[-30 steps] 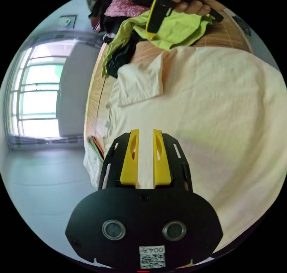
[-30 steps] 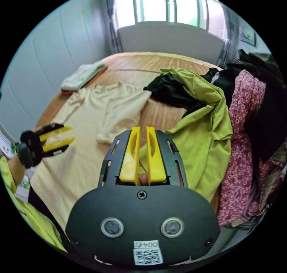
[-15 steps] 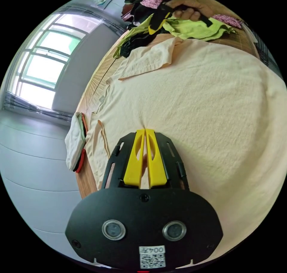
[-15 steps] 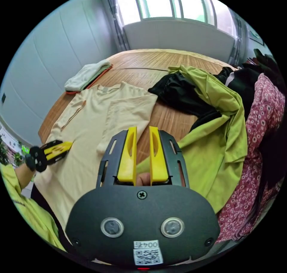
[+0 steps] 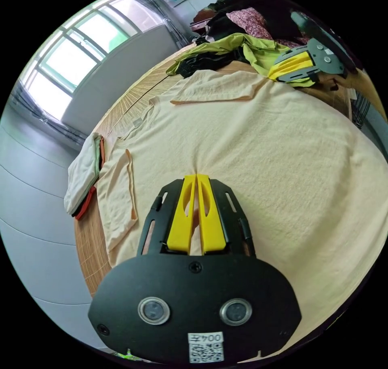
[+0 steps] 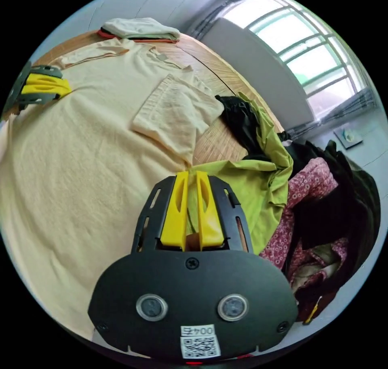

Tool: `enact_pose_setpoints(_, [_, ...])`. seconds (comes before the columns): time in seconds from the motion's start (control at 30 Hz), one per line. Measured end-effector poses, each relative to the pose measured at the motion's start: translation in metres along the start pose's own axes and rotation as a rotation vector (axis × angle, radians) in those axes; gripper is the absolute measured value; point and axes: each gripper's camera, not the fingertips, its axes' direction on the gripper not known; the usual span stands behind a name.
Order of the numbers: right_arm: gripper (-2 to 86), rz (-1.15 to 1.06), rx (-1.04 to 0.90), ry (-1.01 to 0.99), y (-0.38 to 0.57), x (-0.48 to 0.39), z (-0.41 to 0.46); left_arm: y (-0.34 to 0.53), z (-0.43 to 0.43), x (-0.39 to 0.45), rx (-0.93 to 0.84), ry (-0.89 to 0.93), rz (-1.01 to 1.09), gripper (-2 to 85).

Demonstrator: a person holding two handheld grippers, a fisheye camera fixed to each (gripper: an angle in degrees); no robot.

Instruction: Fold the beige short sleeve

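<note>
Both yellow-jawed grippers are now closing in, the left gripper (image 5: 196, 179) pinching the flat-lying beige short-sleeve shirt (image 5: 258, 151) on the wooden table (image 5: 87, 240), the right gripper (image 6: 192, 175) nearly shut at its hem by the lime green garment (image 6: 258, 191), readying a fold; no containers around.

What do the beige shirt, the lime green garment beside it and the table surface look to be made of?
Beige shirt: soft matte knit, probably cotton jersey, judging by its fuzzy, grainy surface.
Lime green garment: thinner and smoother with crisp creases and a slight sheen, possibly synthetic.
Table: wood or bamboo-look slats with fine parallel grain; veneer or solid, I cannot tell.
</note>
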Motion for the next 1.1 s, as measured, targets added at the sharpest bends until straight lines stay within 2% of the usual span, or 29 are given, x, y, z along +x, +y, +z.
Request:
enact_pose_setpoints(0.13, [4.0, 0.299, 0.101, -0.135, -0.009, 0.052, -0.035, 0.005, -0.009, -0.008, 0.012, -0.005, -0.001, 1.6])
enact_pose_setpoints(0.23, [2.0, 0.378, 0.203, -0.279, -0.023, 0.061, -0.045, 0.014, -0.032, -0.029, 0.092, -0.058, -0.076, 1.8])
enact_pose_setpoints(0.37, [-0.5, 0.327, 0.025, -0.363, -0.043, 0.054, -0.005, 0.03, -0.029, -0.078, 0.055, -0.187, -0.139, 1.7])
enact_pose_setpoints(0.47, [-0.7, 0.336, 0.022, -0.397, -0.048, 0.07, -0.009, 0.055, 0.008, -0.147, -0.078, -0.191, -0.276, 1.4])
enact_pose_setpoints(0.53, [-0.8, 0.338, 0.02, -0.396, -0.051, 0.077, -0.012, 0.084, 0.053, -0.197, -0.266, -0.15, -0.382, 1.0])
enact_pose_setpoints(0.57, [-0.8, 0.348, 0.019, -0.405, -0.052, 0.083, -0.015, 0.093, 0.064, -0.205, -0.307, -0.124, -0.394, 0.9])
enact_pose_setpoints(0.6, [-0.7, 0.359, 0.019, -0.415, -0.052, 0.087, -0.017, 0.11, 0.062, -0.221, -0.22, -0.081, -0.437, 0.9])
enact_pose_setpoints(0.67, [-0.6, 0.416, 0.078, -0.459, -0.046, 0.105, -0.039, 0.132, 0.051, -0.249, -0.173, 0.024, -0.56, 0.8])
enact_pose_setpoints(0.73, [-0.3, 0.429, 0.125, -0.497, -0.04, 0.111, -0.057, 0.167, 0.021, -0.279, 0.024, 0.16, -0.681, 0.8])
enact_pose_setpoints(0.77, [0.0, 0.415, 0.092, -0.508, -0.039, 0.109, -0.056, 0.175, 0.019, -0.285, 0.043, 0.19, -0.701, 0.8])
enact_pose_setpoints(0.83, [0.8, 0.366, -0.027, -0.476, -0.04, 0.101, -0.042, 0.196, 0.043, -0.298, -0.06, 0.229, -0.707, 0.9])
enact_pose_setpoints(0.87, [1.4, 0.385, 0.024, -0.468, -0.038, 0.11, -0.051, 0.199, 0.052, -0.3, -0.106, 0.217, -0.69, 0.9])
enact_pose_setpoints(1.03, [6.3, 0.388, 0.115, -0.523, -0.011, 0.154, -0.118, 0.241, 0.003, -0.341, 0.01, 0.241, -0.697, 1.6])
enact_pose_setpoints(1.1, [7.4, 0.389, 0.093, -0.572, 0.019, 0.169, -0.14, 0.267, -0.019, -0.344, -0.02, 0.249, -0.668, 2.2])
